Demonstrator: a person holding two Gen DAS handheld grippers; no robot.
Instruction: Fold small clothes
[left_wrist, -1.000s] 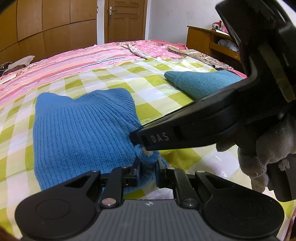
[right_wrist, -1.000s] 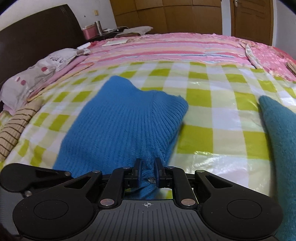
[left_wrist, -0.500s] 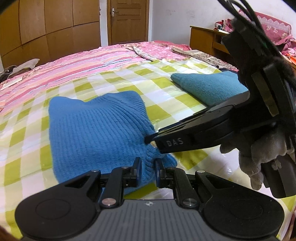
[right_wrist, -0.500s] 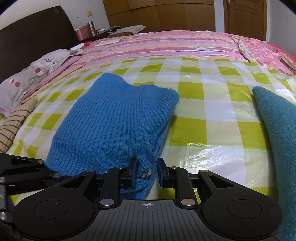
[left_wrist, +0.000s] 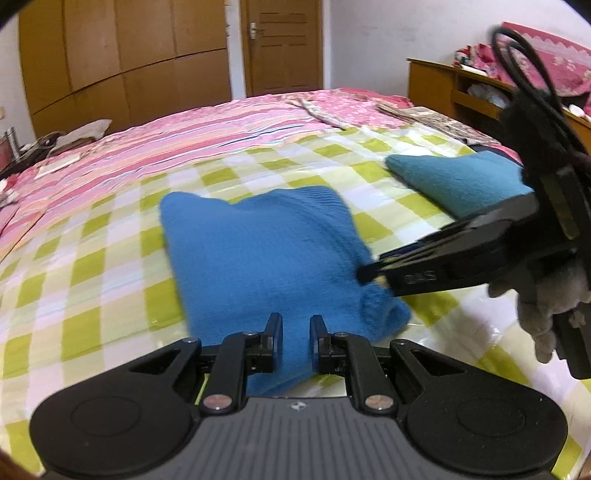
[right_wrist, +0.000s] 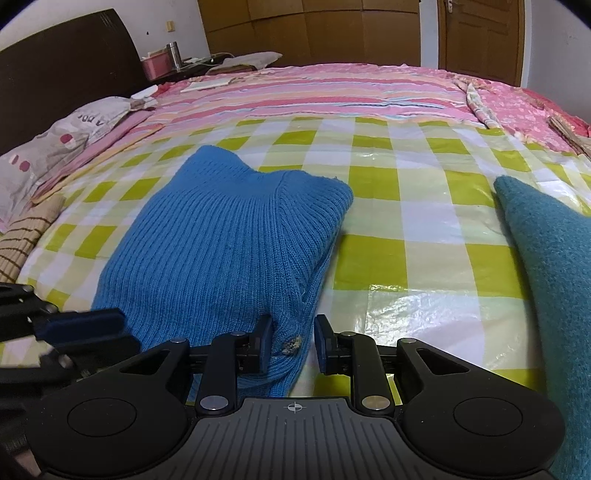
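On the side of the black plastic right gripper, seen in the left wrist view, pale raised letters stand upside down and appear to read "DAS". In the right wrist view, the grey-white pillow with pink spots at the left edge of the bed carries dark printed letters, only partly legible, something like "A PDI".

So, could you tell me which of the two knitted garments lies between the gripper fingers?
The bright blue ribbed sweater, between both open grippers; the teal sweater lies apart, to the right.
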